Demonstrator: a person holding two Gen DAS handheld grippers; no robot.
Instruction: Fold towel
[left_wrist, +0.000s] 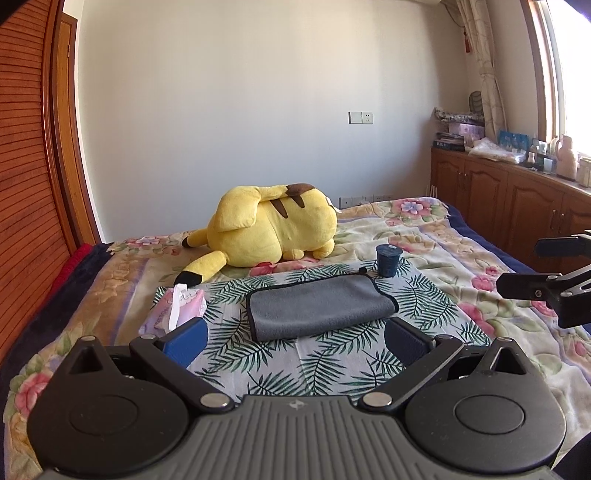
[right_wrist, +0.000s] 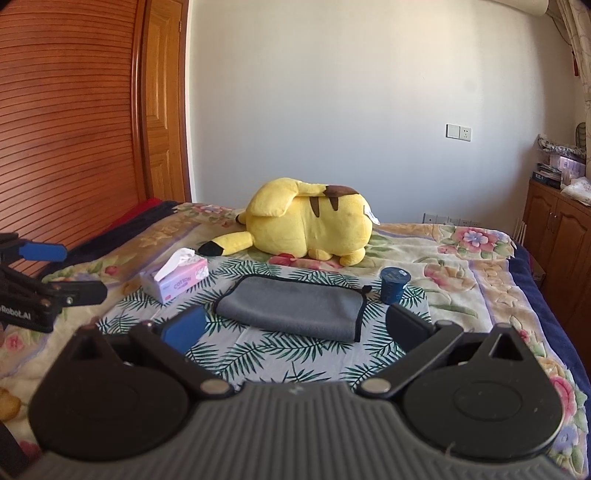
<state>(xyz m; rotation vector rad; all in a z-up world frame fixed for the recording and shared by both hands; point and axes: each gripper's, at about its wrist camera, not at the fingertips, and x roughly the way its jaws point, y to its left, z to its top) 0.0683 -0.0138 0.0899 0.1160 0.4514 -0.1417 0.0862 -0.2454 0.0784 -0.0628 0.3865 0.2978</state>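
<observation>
Towel (left_wrist: 319, 307) folded, near edge behind fingers (left_wrist: 186, 341).

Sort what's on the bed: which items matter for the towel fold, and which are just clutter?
Job:
- grey towel, lying on the leaf-print cloth
- left gripper, open, empty
- right gripper, open, empty

Lying about:
- tissue box
- dark blue cup
- yellow plush toy

folded grey towel (right_wrist: 291, 308) lies ahead of the wide-spread right gripper (right_wrist: 295, 328).
</observation>
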